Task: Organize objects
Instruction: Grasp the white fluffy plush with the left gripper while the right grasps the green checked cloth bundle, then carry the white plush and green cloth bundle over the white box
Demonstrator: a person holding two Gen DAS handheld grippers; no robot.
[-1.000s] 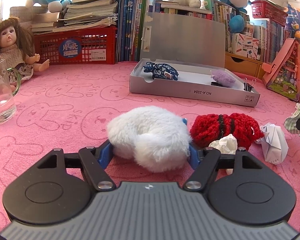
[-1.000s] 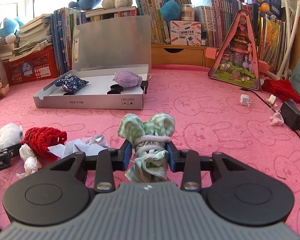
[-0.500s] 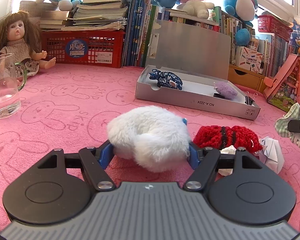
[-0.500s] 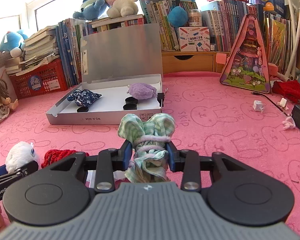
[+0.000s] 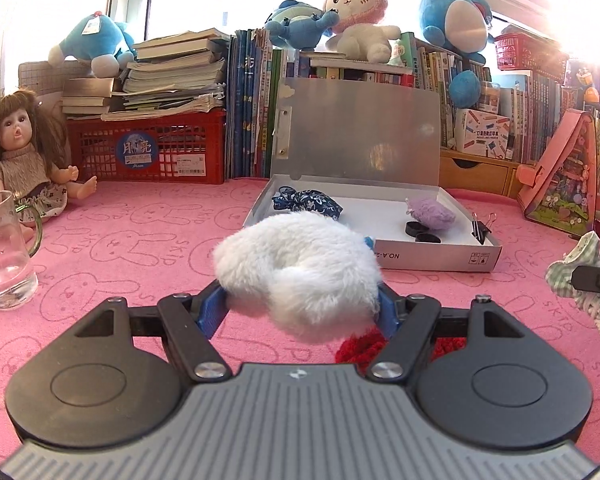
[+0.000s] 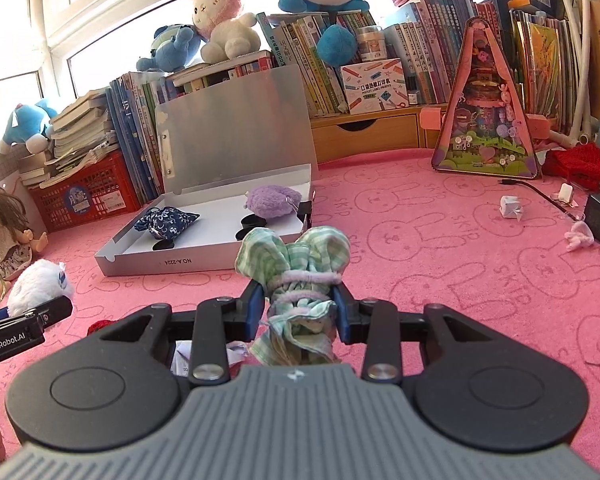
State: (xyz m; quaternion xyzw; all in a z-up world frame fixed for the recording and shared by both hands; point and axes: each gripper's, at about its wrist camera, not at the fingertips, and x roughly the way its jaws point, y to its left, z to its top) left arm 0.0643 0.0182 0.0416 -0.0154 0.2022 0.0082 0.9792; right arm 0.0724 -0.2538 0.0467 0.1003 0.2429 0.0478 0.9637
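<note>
Pink counter (image 5: 140, 240), cluttered bookshelves behind: both grippers carry soft things.
Left gripper (image 5: 302, 304) clamps a white fluffy scrunchie (image 5: 296, 268), right gripper (image 6: 300, 308) a tied checked cloth (image 6: 296, 264); both look light, squashy, unbreakable, best held mid-body, near the open box (image 6: 204, 264).

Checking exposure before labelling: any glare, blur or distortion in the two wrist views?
Left wrist view: window blown out, strong flare at the top right washing out the red basket; fisheye bends the edges; white fluffy scrunchie in the left gripper sharp. Right wrist view: windows overexposed at top left, no flare; green checked cloth bundle crisp; no motion blur.
</note>
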